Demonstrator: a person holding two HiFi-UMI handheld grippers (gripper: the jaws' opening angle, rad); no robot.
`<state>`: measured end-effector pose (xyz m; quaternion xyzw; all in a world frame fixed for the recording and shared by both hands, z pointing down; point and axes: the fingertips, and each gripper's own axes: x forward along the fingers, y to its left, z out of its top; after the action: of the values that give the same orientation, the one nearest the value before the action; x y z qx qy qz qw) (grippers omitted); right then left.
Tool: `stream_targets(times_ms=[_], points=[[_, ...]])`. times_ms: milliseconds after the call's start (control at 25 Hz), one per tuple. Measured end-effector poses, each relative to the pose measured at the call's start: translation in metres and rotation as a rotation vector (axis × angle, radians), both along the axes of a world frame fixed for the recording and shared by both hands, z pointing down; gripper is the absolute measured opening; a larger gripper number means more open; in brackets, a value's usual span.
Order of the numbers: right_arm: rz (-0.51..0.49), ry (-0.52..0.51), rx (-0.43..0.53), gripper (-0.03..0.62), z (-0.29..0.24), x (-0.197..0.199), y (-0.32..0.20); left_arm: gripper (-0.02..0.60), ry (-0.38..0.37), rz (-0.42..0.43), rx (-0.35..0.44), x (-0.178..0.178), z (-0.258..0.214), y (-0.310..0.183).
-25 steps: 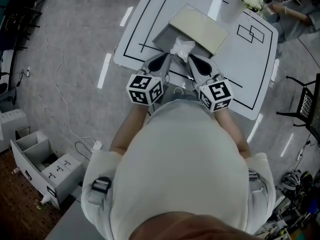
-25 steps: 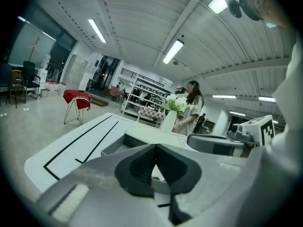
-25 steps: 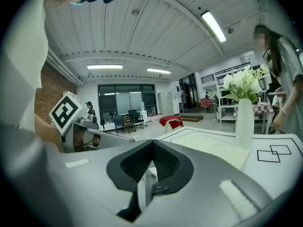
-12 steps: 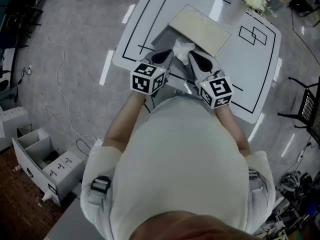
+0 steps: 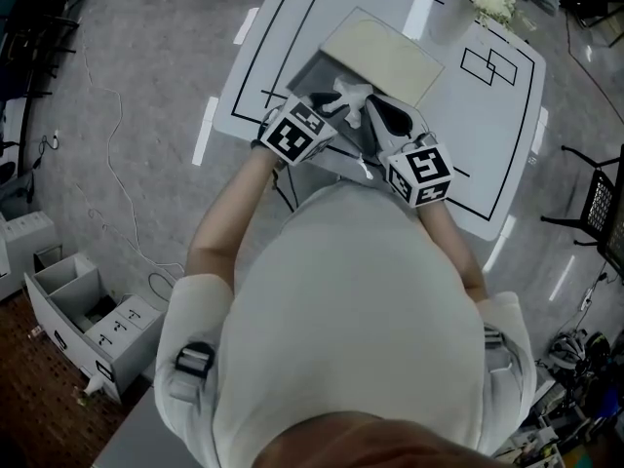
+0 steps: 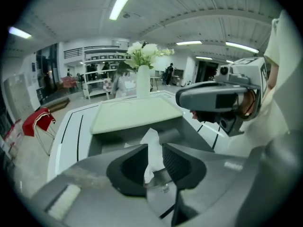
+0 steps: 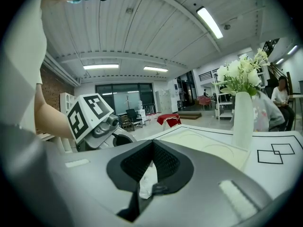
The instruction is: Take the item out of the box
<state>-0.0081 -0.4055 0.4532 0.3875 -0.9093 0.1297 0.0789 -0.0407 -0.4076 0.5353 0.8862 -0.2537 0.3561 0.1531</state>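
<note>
A grey box (image 5: 310,70) with its cream lid (image 5: 385,52) folded back lies on the white table (image 5: 487,115). A crumpled white paper item (image 5: 351,97) sticks up at the box's near edge. My right gripper (image 5: 378,113) is shut on it; in the right gripper view the jaws (image 7: 152,144) meet over the white paper (image 7: 147,182). My left gripper (image 5: 330,115) has come in from the left. Its jaws are opening, and the paper (image 6: 151,148) stands in the gap between them (image 6: 152,161).
A white vase of flowers (image 5: 466,6) stands at the table's far side, next to two outlined squares (image 5: 492,64). Black lines frame the tabletop. On the floor are a drawer unit (image 5: 78,320) at the left and a black chair (image 5: 600,203) at the right.
My left gripper has swung forward and to the right, and it now meets the white paper beside the right gripper. The right gripper has barely shifted.
</note>
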Motion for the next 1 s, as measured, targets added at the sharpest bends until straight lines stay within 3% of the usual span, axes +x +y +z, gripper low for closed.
stream_targets(times_ms=[320,520,840,1000], points=[[0.021,-0.007,-0.010,-0.005,0.001,0.007,-0.001,0.164,-0.170,0.190,-0.043,0.010,0.029,-0.003],[0.031,-0.010,-0.014,-0.005,0.003,0.012,-0.002,0.166,-0.232,0.277,-0.040,0.017,0.039,-0.008],[0.043,-0.009,-0.022,-0.006,0.005,0.018,-0.001,0.165,-0.267,0.310,-0.055,0.024,0.049,-0.012],[0.042,-0.009,-0.025,-0.006,0.006,0.019,-0.001,0.085,-0.272,0.313,-0.072,0.024,0.053,-0.008]])
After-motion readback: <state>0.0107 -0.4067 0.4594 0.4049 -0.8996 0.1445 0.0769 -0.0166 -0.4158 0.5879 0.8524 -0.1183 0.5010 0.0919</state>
